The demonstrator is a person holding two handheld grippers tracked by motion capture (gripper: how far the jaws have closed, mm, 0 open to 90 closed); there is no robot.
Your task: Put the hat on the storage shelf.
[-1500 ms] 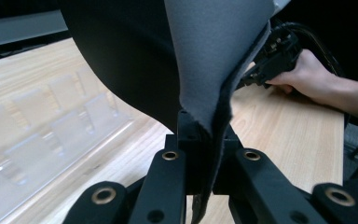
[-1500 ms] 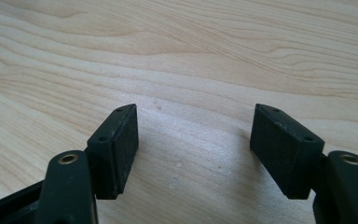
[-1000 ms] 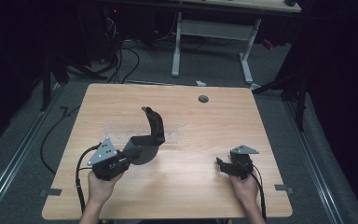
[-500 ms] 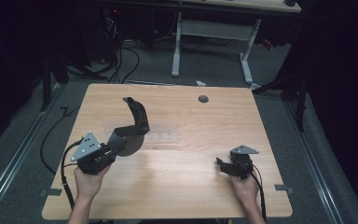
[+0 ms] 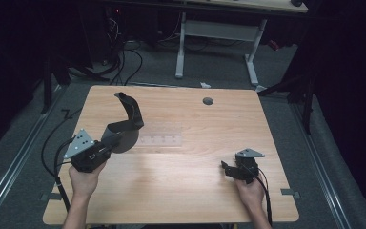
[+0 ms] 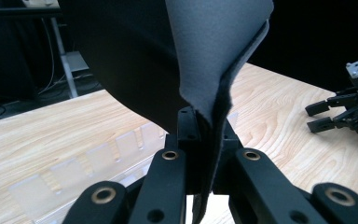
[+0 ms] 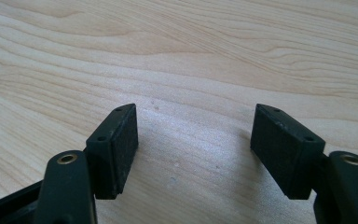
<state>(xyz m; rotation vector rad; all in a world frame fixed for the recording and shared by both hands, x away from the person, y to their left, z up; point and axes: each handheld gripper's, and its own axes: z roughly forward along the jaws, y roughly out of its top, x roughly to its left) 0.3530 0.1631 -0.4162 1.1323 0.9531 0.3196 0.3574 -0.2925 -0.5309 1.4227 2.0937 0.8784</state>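
Step in hand: carrying a dark grey felt piece, lifted off the table, judged mid-transfer over the left half.
Left gripper: fingers clamped tight on the felt's lower edge; rest of the piece curling up and away, tip near the far left edge.
Right gripper: fingers spread wide, nothing between them, low over bare wood at the near right.
Clear tray: flat at table centre, just beside the felt.
Next move: probably lowering the piece, or a second grip from the right.
Open room: broad bare wood in the middle and right; small round hole near the far edge.
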